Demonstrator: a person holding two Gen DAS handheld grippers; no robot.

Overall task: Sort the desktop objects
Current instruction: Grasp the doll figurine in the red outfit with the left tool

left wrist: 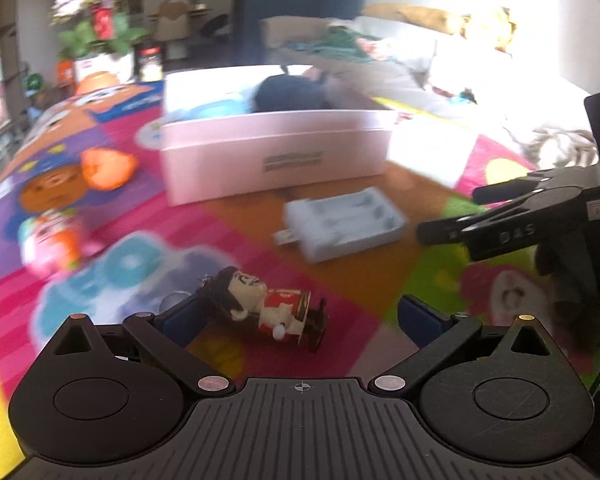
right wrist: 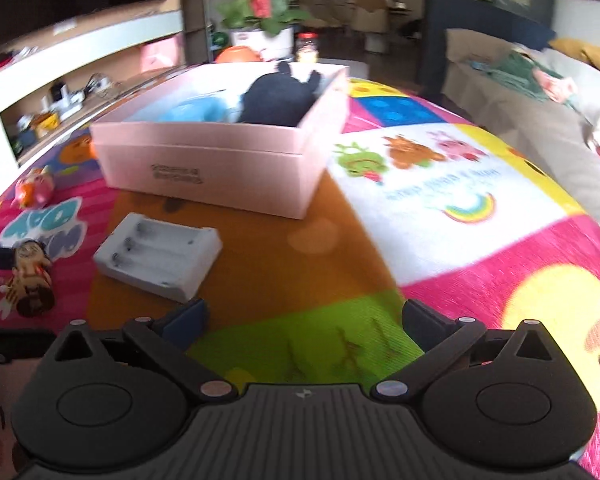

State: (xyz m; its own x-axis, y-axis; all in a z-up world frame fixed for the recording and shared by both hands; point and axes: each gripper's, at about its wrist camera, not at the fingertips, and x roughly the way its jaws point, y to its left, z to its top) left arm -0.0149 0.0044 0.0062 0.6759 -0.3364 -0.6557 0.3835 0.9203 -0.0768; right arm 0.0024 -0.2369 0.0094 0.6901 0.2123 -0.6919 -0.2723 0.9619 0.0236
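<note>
We're working over a big, bright cartoon play mat [right wrist: 452, 184] w/ patchwork panels, covering the whole surface. On it, the largest item is the pale pink cardboard box [right wrist: 220, 168], open at top, already holding a dark navy plush [right wrist: 278, 100] and sth light blue [right wrist: 192, 110] beside it; we're taking that box as the drop spot. Next down: the white battery charger [right wrist: 160, 256], empty slots facing up, lying on the orange panel just in front of the box. Then an orange toy [left wrist: 106, 168] and a pink-orange one [left wrist: 50, 244] off to the left, too blurred to name better.

Smallest, and what we're going for: the little doll keychain [left wrist: 268, 308], dark hair, red-and-white outfit, lying on its side on the pink stripes, head toward the left finger. Our left gripper [left wrist: 300, 320] is sitting wide open around it, left pad touching or nearly touching the hair, right pad well apart. Our right gripper [right wrist: 306, 318] is also open and holding nothing, hovering over the green panel, near the charger's front corner.

Handling, as we're judging it: the doll's prob. light and rigid, w/ a rounded head that could slip or roll. We'd be pinching across the boxy torso, not the head or the ring and chain, which is loose & likely to dangle or snag.
</note>
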